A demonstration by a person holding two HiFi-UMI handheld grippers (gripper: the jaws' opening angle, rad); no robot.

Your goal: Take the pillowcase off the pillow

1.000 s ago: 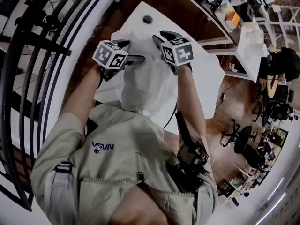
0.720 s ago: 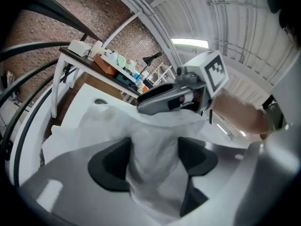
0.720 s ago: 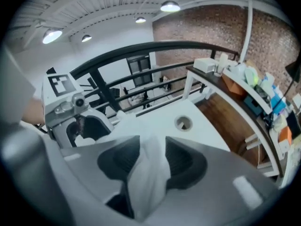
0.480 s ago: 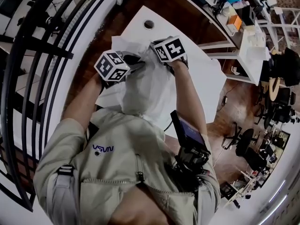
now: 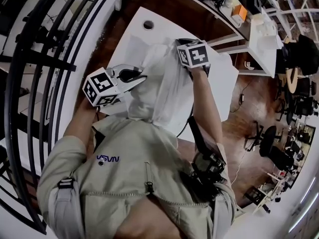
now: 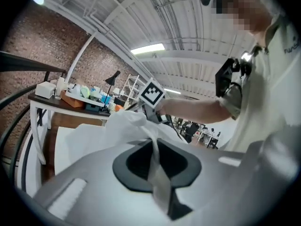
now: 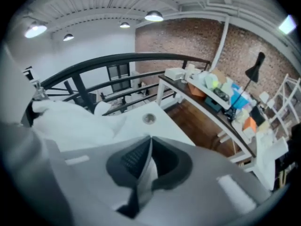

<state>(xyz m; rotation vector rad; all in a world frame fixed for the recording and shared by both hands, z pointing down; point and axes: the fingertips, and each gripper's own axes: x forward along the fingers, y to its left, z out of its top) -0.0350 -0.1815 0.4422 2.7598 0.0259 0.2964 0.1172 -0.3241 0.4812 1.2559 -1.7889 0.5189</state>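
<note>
The pillow in its white pillowcase (image 5: 160, 86) stands lifted off the white table (image 5: 222, 78), close to the person's chest. My left gripper (image 5: 140, 75) is at its left side, and its jaws have just been closing; they are shut on a thin fold of pillowcase fabric (image 6: 151, 160). My right gripper (image 5: 180, 45) is at the pillow's top right corner. Its jaws have also just closed and pinch a white fold of the case (image 7: 146, 169). The cloth is stretched between the two grippers. In the left gripper view the right gripper's marker cube (image 6: 153, 92) shows beyond the bunched cloth (image 6: 123, 126).
A round cable hole (image 5: 148, 25) sits near the table's far end. A black railing (image 5: 30, 83) curves along the left. A cluttered desk (image 5: 234, 11) stands beyond the table, and office chairs (image 5: 271, 148) are on the floor at the right.
My left gripper has moved left and toward the person, drawing pillowcase cloth with it. My right gripper has shifted right and further away. Both jaws have shut on the fabric.
</note>
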